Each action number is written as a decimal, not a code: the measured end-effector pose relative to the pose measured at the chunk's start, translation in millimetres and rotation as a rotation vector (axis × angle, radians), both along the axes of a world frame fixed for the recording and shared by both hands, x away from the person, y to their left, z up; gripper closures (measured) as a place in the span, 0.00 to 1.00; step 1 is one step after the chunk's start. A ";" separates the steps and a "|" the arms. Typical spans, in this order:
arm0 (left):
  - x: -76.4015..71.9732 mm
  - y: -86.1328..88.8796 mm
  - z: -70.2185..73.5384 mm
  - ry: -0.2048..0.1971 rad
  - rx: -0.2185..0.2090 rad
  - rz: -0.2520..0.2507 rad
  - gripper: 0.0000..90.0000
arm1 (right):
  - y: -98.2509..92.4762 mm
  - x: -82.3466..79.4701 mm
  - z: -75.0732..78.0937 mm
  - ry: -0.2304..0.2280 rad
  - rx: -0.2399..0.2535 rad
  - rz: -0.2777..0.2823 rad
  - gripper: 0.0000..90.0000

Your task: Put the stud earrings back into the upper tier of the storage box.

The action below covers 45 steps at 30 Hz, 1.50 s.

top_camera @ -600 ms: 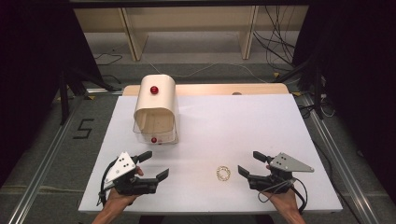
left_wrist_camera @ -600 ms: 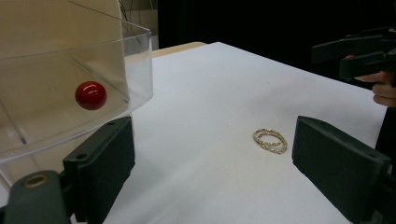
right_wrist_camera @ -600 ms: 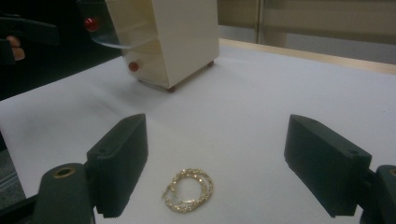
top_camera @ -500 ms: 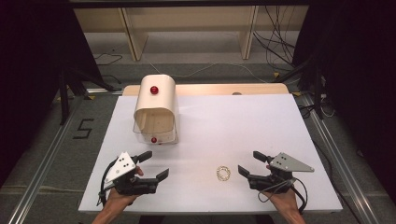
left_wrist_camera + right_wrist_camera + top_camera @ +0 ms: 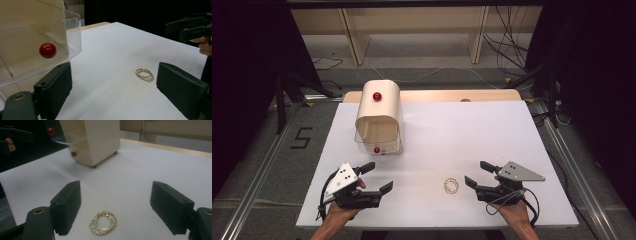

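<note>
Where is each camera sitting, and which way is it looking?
High view: above the table, looking forward and down; both hands hold the left gripper and right gripper.
Left gripper view: between its open jaws, facing the gold rings and clear box.
Right gripper view: between its open jaws, over the rings.
All three share the rings and box.

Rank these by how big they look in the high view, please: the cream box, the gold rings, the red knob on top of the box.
1. cream box
2. gold rings
3. red knob, only slightly smaller than the rings, so this order is unsure.
</note>
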<state>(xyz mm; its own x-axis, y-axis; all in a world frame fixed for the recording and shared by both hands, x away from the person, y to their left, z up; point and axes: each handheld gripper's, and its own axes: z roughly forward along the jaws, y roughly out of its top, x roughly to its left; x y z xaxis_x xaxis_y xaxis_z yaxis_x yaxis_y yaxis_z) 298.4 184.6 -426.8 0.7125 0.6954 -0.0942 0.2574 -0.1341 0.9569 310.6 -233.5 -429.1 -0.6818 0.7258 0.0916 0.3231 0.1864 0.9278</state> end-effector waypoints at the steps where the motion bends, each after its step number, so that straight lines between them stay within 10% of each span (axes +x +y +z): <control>1: 0.1 0.1 0.0 0.000 0.000 0.000 0.14 | 0.8 0.8 0.2 0.009 0.001 0.006 0.28; 16: 0.2 0.2 -0.1 0.001 0.002 0.001 0.14 | 22.3 10.7 -3.5 0.077 -0.054 0.074 0.31; 45: 0.2 0.2 0.0 0.001 0.000 -0.001 0.14 | 69.5 42.2 -40.2 0.310 -0.387 0.206 0.73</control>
